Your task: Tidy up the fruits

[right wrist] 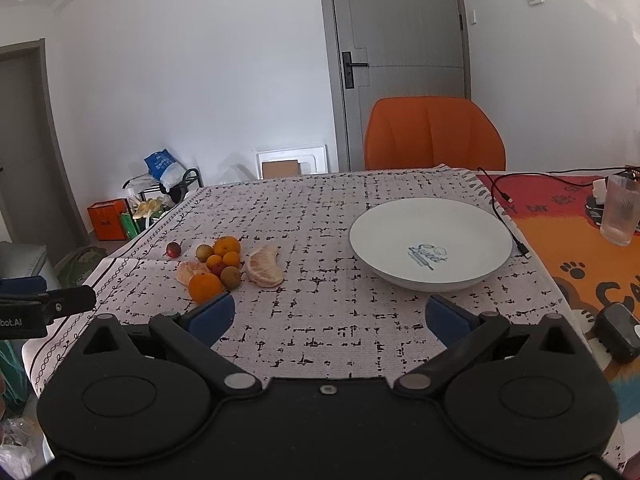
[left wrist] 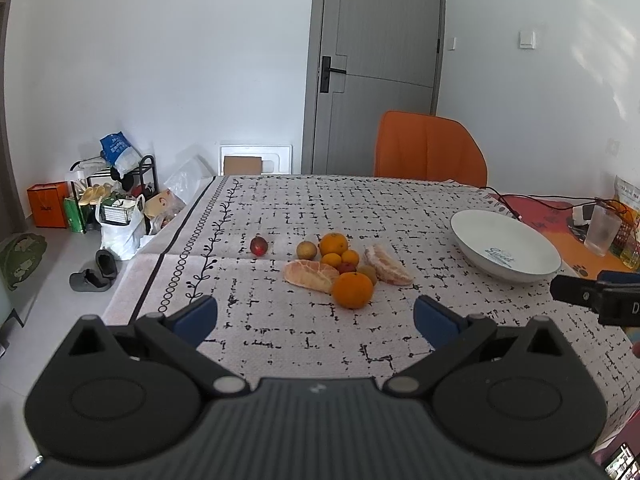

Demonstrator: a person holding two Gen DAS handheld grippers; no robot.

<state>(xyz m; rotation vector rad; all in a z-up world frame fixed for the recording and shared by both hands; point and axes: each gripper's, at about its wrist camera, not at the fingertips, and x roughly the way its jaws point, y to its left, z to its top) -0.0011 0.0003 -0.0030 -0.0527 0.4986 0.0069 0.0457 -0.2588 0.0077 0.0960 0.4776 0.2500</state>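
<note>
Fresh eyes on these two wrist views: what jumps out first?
First, the cluster of fruit near the middle of the patterned tablecloth: oranges, small round fruits and two peeled citrus pieces, with one red fruit apart on its left. Next, the empty white plate to the right of the pile, and the orange chair behind the table. The left gripper and right gripper are both open, holding nothing.
</note>
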